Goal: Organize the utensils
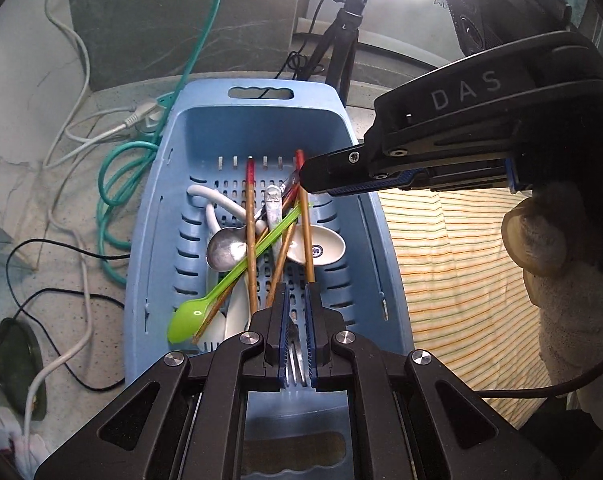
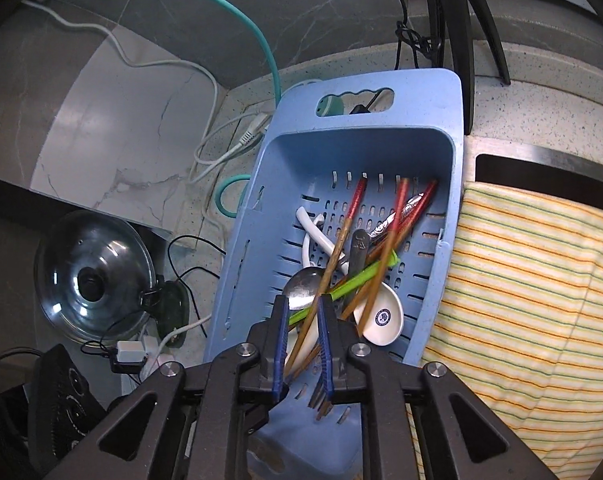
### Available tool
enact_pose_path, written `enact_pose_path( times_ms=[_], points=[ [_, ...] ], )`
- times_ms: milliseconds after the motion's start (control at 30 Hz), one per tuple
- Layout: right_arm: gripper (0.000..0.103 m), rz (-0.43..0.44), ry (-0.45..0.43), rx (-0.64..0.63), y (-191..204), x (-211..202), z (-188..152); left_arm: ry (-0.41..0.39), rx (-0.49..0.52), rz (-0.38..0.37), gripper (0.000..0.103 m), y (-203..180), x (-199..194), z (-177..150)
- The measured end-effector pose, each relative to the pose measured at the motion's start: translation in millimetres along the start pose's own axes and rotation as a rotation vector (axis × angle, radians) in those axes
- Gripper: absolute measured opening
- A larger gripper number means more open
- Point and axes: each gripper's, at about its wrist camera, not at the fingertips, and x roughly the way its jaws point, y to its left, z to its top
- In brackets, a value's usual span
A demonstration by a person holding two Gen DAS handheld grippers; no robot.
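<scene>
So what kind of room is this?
Probably a kitchen: a blue plastic draining basket of spoons and chopsticks sits on a speckled stone counter, with a glass pot lid nearby.

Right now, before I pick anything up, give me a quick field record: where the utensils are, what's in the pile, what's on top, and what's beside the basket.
container: blue basket, slotted floor
contents: chopsticks, green spoon, metal spoon, white spoon, fork
on top: green spoon lies across two chopsticks
left gripper: shut, low over the fork, holding nothing visible
right gripper: slightly open, over the pile, grip unclear
beside basket: striped cloth on one side, cables on the other
pot lid: on the floor, apart
</scene>
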Motion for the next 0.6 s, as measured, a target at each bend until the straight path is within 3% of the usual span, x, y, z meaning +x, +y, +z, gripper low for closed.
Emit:
enact_pose_path(
  times_ms=[133,300,367,500,600],
  points=[
    [0.025,-0.014,-0.015,-0.027,1,-6,0,0.0,-0.003,0.0,0.006,-1,-1,1],
    [0.027,-0.018,-0.029,-0.047,-1,-17,-1,-0.003,-0.012,0.01,0.007,-2,-5,1],
    [0.03,-0.018,-0.037,-0.057,-2,-23,-2,-0.011,-0.016,0.016,0.015,-4,-9,1],
    [0.038,-0.022,-0.052,-0.102,-3,-33,-6,-0.032,-0.036,0.035,0.015,-9,-20,-3],
    [0.042,-0.027,-0.065,-0.138,-3,-43,-12,-0.05,-0.06,0.048,0.034,-13,-28,-7]
  ],
)
